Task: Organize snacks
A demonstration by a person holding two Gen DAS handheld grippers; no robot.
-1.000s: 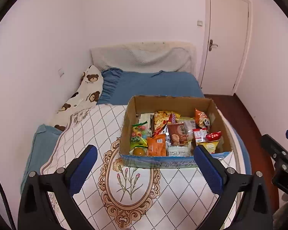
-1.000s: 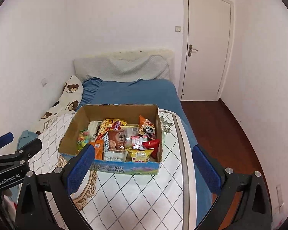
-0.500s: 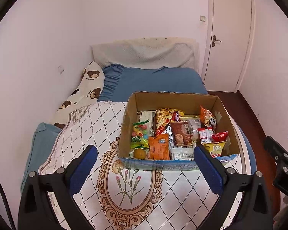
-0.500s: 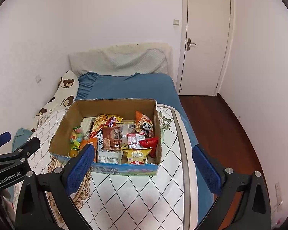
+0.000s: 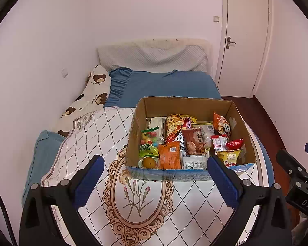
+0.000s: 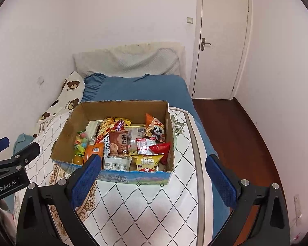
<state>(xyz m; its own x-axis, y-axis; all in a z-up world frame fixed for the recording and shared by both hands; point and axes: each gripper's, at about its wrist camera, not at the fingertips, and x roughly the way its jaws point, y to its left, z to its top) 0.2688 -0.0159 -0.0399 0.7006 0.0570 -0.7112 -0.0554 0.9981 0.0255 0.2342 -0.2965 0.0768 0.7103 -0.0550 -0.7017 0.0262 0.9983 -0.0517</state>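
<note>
your left gripper (image 5: pixel 155 176) and right gripper (image 6: pixel 152 174) gape wide, empty, before the cardboard box (image 6: pixel 121 106); a "cheese buldak" packet (image 6: pixel 106 143) and "guoba" bag (image 6: pixel 147 161) show inside.

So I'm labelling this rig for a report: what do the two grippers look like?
Both match: the left gripper and right gripper each have two black angular arms with silver bolts, tipped with ribbed blue pads. White lettering marks the bodies: "GenRobot.AI" on the left one, "DAS" on the right one.
</note>
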